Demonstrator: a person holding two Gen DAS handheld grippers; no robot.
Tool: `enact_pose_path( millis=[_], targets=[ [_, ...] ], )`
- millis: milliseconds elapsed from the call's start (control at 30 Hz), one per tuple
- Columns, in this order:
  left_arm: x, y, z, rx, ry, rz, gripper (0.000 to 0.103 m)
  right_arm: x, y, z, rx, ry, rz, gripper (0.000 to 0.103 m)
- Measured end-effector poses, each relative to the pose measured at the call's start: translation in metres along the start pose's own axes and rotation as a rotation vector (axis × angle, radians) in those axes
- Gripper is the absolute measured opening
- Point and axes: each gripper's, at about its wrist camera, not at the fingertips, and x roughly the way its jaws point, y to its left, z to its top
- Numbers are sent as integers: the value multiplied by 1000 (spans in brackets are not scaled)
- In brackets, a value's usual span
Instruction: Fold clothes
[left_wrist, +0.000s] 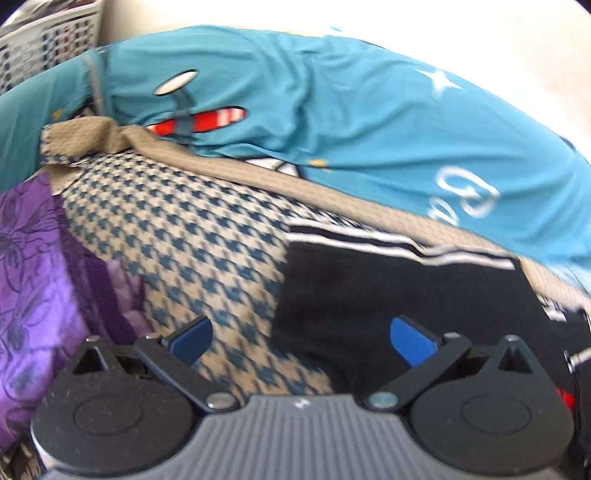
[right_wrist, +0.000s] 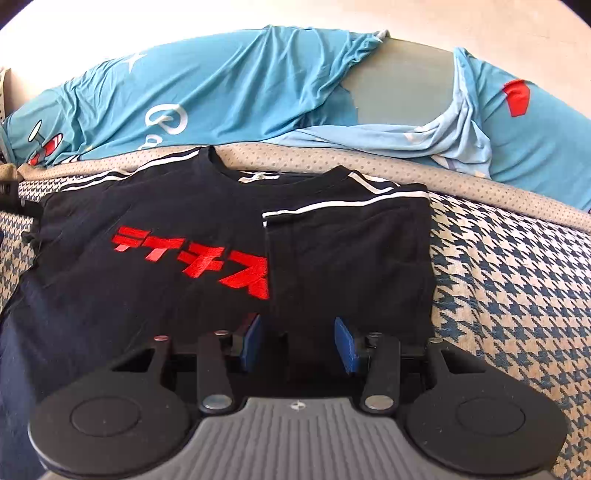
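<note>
Black T-shirt (right_wrist: 184, 258) lies under the downward-tilted right gripper (right_wrist: 297, 343), fingers apart.

Both cameras sit on the grippers and look forward and steeply down along the fingers, close over a houndstooth cover (right_wrist: 509, 280). The left view, blurred and rolled, looks from the left side, taking in purple cloth (left_wrist: 33, 258) at its left edge and only a sleeve corner of the black shirt (left_wrist: 388, 295). The right view faces that black shirt (right_wrist: 155, 258) squarely. Both share the shirt, the cover and the blue garment (right_wrist: 229, 92) lying behind, near the top of each view.
</note>
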Motion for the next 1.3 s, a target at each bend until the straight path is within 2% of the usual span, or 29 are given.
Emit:
enact_pose_path(
  millis=[133,267,333,533,633,733,900,967,1067,1133,1167,1200,1233,1300],
  targets=[
    [10,16,9,-41,9,-10,103,0,12,0,-42,0,4,44],
    [22,17,10,-52,53,-8,103,1,16,0,-52,3,-4,47],
    [27,16,8,-58,79,-24,99,2,16,0,-47,3,-3,47],
    [28,17,4,-120,145,-102,95,3,15,2,-37,0,-1,47],
    [28,19,2,-162,168,-159,88,4,16,3,-38,0,-3,47],
    [33,18,-1,-198,159,-198,88,5,17,3,-43,2,-3,48],
    [36,14,1,-212,98,-224,86,6,17,3,-52,4,-4,49],
    [36,13,0,-216,79,-221,79,7,18,3,-56,5,-4,49],
    [35,9,-2,-214,52,-204,63,8,18,3,-61,7,-5,49],
    [34,7,-3,-213,36,-193,44,9,19,3,-65,7,-6,49],
    [33,5,-2,-208,34,-193,39,9,19,3,-66,6,-7,49],
    [32,3,-2,-203,32,-187,26,9,19,3,-67,6,-7,49],
    [32,1,-3,-198,30,-181,18,9,19,3,-67,6,-7,49],
    [30,-1,-4,-194,17,-173,15,9,19,3,-67,5,-7,49]
  ],
)
